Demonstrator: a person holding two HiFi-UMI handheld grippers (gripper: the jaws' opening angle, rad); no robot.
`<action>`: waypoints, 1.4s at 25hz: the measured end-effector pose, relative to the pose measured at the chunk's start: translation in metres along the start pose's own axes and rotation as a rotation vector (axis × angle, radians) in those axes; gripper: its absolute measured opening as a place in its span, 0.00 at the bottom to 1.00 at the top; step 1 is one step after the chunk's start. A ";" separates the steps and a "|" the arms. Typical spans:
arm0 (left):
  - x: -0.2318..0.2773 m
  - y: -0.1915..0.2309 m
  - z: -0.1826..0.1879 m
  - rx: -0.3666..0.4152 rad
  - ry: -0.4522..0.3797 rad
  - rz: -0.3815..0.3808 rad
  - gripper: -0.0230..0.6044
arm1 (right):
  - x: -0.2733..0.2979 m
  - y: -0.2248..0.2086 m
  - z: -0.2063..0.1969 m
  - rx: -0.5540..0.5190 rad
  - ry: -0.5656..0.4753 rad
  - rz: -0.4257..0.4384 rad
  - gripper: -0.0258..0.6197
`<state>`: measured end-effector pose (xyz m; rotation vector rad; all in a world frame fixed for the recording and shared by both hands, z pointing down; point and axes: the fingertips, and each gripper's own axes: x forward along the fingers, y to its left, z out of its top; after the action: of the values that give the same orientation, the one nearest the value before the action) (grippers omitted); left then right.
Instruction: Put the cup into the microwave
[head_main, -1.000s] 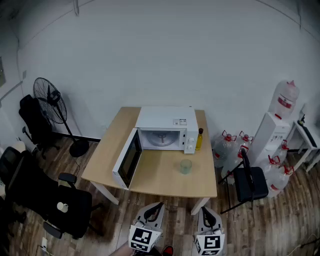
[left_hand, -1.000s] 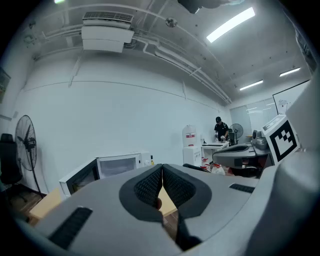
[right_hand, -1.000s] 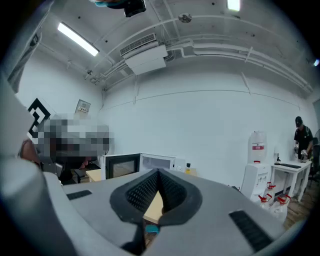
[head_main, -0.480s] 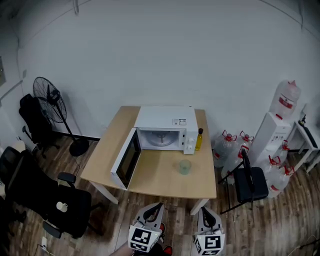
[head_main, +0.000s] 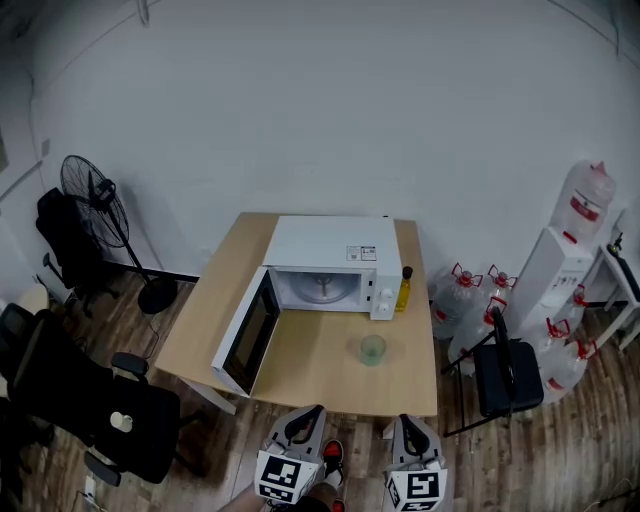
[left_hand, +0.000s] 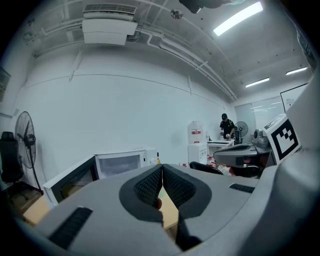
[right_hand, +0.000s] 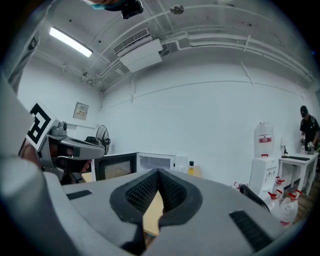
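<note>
A clear greenish cup (head_main: 372, 349) stands on the wooden table (head_main: 320, 370), in front of the white microwave (head_main: 330, 262). The microwave door (head_main: 246, 330) hangs open to the left and the turntable shows inside. My left gripper (head_main: 305, 425) and right gripper (head_main: 412, 430) hover side by side at the table's near edge, short of the cup. Both sets of jaws are shut with nothing between them. In the left gripper view the left gripper (left_hand: 162, 172) points toward the microwave (left_hand: 122, 162); in the right gripper view the right gripper (right_hand: 158, 176) faces the microwave (right_hand: 155, 162).
A yellow bottle (head_main: 404, 289) stands right of the microwave. Black office chairs (head_main: 90, 395) and a fan (head_main: 95, 200) are at the left. A black chair (head_main: 505, 375), water jugs (head_main: 465, 295) and a dispenser (head_main: 560, 255) are at the right. A person (left_hand: 227, 127) stands far off.
Both grippers and the head have moved forward toward the table; the table, microwave and cup now sit slightly lower and nearer in the head view. Jaws stayed shut.
</note>
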<state>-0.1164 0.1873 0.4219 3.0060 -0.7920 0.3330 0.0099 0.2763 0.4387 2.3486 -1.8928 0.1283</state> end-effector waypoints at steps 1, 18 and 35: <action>0.009 0.005 0.000 -0.002 0.005 0.002 0.08 | 0.010 -0.004 0.000 0.002 0.003 0.002 0.07; 0.169 0.087 -0.052 -0.070 0.160 0.026 0.07 | 0.193 -0.053 -0.061 0.057 0.151 0.062 0.07; 0.227 0.114 -0.109 -0.113 0.297 0.019 0.07 | 0.267 -0.051 -0.159 0.098 0.328 0.130 0.58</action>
<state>-0.0012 -0.0152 0.5714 2.7540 -0.7813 0.6899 0.1185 0.0525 0.6322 2.0997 -1.9074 0.5926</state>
